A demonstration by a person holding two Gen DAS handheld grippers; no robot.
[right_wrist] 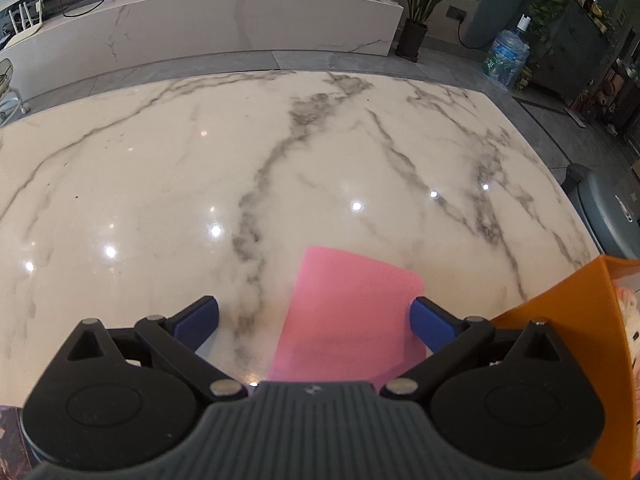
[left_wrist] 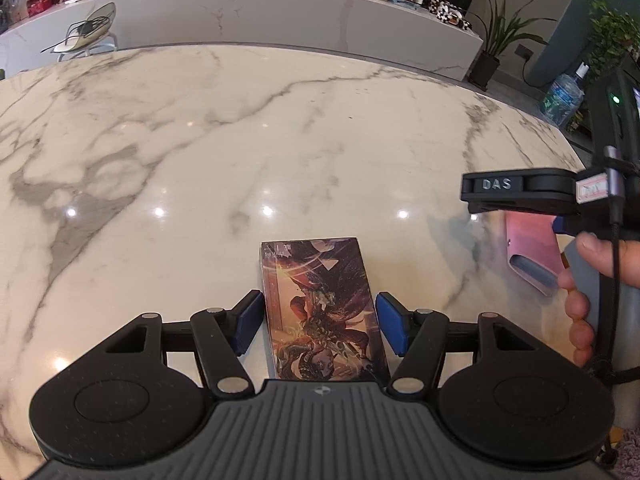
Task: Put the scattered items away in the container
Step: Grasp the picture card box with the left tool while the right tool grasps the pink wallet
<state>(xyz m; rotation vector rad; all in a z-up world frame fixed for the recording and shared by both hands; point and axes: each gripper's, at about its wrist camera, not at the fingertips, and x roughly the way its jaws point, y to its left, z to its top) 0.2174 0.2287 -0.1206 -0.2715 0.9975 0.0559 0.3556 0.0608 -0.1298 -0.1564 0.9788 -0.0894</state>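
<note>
1. where the left gripper [left_wrist: 318, 326] points down at the marble table [left_wrist: 240, 152], a card box [left_wrist: 324, 312] with dark printed artwork lies flat between its two blue pads [left_wrist: 250, 322].
2. the left pad touches the box's edge and the right pad sits just beside the other edge; whether they press on it cannot be told.
3. the right gripper [right_wrist: 314, 324] has its fingers wide apart over a pink sheet [right_wrist: 352, 312] lying flat on the table, neither pad touching it.
4. an orange container [right_wrist: 576, 332] stands just to the right of the pink sheet, near the right gripper.
5. in the left wrist view, the person's hand [left_wrist: 588, 296] holding the right gripper shows at the right edge, above the pink sheet.
</note>
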